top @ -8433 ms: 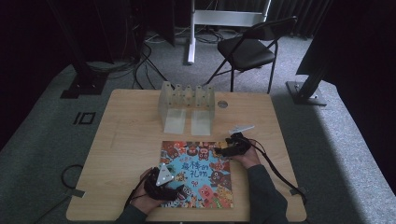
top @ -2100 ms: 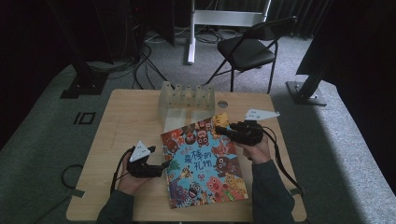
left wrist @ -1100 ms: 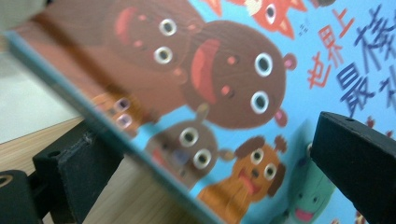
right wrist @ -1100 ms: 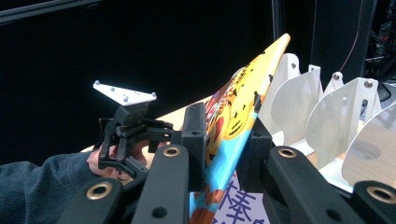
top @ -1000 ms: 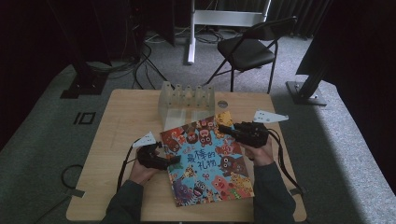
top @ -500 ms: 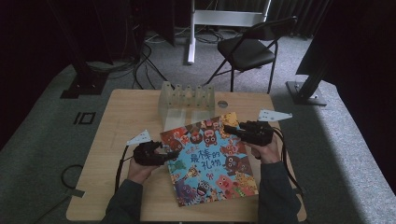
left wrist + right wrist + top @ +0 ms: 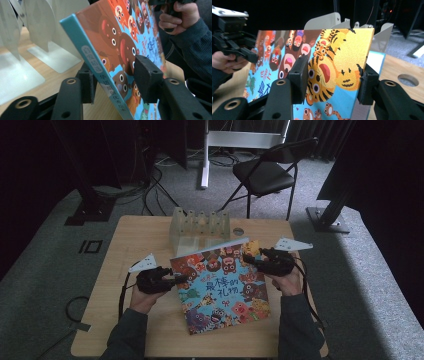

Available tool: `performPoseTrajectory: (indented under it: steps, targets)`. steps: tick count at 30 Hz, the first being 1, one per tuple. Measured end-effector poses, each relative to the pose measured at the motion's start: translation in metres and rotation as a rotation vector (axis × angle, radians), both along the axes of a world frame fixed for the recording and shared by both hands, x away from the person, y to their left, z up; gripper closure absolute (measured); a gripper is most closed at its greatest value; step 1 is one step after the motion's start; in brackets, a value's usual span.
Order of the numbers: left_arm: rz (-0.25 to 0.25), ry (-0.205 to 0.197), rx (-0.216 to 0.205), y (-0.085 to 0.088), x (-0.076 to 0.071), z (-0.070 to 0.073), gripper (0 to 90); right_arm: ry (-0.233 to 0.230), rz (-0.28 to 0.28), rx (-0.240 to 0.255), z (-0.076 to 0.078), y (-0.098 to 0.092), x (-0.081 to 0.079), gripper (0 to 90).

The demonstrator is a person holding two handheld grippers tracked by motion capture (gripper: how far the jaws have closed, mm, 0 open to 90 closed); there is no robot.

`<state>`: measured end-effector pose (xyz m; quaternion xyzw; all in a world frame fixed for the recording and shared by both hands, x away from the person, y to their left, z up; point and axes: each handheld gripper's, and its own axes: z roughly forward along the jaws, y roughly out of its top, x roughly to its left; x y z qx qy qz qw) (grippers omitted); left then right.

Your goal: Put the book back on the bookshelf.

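Picture book [image 7: 220, 282] lifted tilted off the table [image 7: 125, 245], left tool [image 7: 181, 280] pinching its spine edge, right tool [image 7: 248, 260] spread around its far corner (loosening), bookends [image 7: 200, 227] just beyond, shelving still ahead.

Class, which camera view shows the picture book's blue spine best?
The left gripper view: the picture book's blue spine runs close and sharp between the left tongs. The high view shows mainly the cover, the spine foreshortened at its left edge. The right gripper view shows the cover's tiger corner.

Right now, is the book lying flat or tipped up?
Tipped up. The book has its far edge lifted off the table toward the rack, with its near edge low.
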<state>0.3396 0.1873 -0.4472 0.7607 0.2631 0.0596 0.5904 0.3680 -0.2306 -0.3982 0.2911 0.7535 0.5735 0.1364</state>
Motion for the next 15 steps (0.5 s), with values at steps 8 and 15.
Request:
performPoseTrajectory:
  steps: [8,15]
  targets:
    - [-0.024,-0.082,0.026,0.002,-0.005,0.024,68.3,-0.033,-0.028,0.004,0.002,-0.001,-0.002,48.3]
    - [-0.013,-0.147,0.002,0.008,-0.007,0.037,75.6,-0.117,-0.049,-0.018,0.002,0.004,-0.008,48.4]
